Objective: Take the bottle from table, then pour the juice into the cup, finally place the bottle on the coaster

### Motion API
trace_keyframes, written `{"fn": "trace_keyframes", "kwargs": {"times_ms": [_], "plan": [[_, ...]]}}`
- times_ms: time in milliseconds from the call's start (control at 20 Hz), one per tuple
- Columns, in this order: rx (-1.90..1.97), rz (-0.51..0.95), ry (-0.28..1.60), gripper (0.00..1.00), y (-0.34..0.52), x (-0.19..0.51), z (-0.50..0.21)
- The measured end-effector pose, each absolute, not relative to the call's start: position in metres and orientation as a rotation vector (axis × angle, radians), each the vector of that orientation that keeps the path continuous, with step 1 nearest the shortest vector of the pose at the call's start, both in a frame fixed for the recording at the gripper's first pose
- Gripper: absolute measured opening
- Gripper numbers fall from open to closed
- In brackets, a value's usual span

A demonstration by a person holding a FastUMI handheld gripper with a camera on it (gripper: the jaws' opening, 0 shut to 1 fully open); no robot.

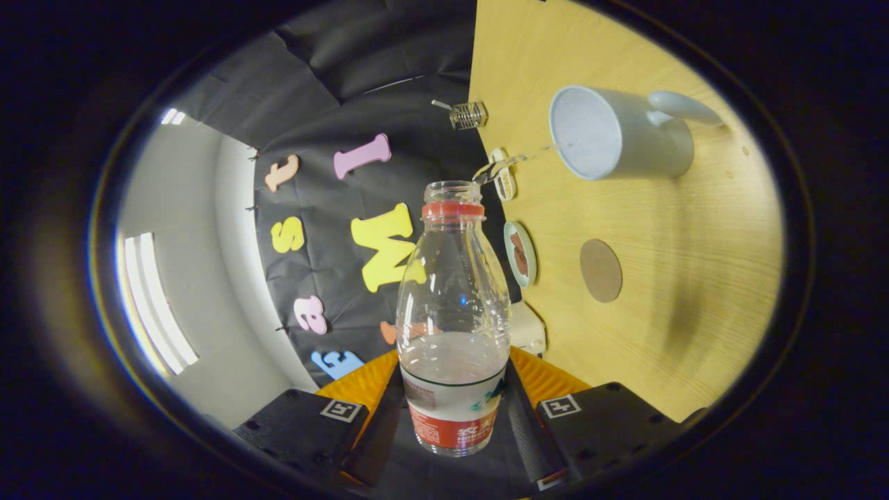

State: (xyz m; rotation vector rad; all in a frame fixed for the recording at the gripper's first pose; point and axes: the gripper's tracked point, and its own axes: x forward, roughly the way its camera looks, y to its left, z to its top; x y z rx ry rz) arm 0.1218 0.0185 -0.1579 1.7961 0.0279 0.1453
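Sideways now: gripper [455,417] rolled, jaws clamped on bottle [453,326], pouring into cup [615,135].

Bottle [453,326] clamped in the claw [455,417], stream into the cup [611,135]; coaster [601,270] nearby

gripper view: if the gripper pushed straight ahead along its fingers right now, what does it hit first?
Nothing solid nearby, probably. The gripper is shut on the bottle, tipped and streaming liquid toward the cup. Straight beyond the bottle's mouth is the booth wall; depth unclear.
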Motion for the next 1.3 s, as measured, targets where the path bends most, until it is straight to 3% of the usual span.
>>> {"fn": "trace_keyframes", "kwargs": {"times_ms": [1300], "plan": [[1.984,0.163,-0.038,0.79,0.008,0.117,-0.114]]}}
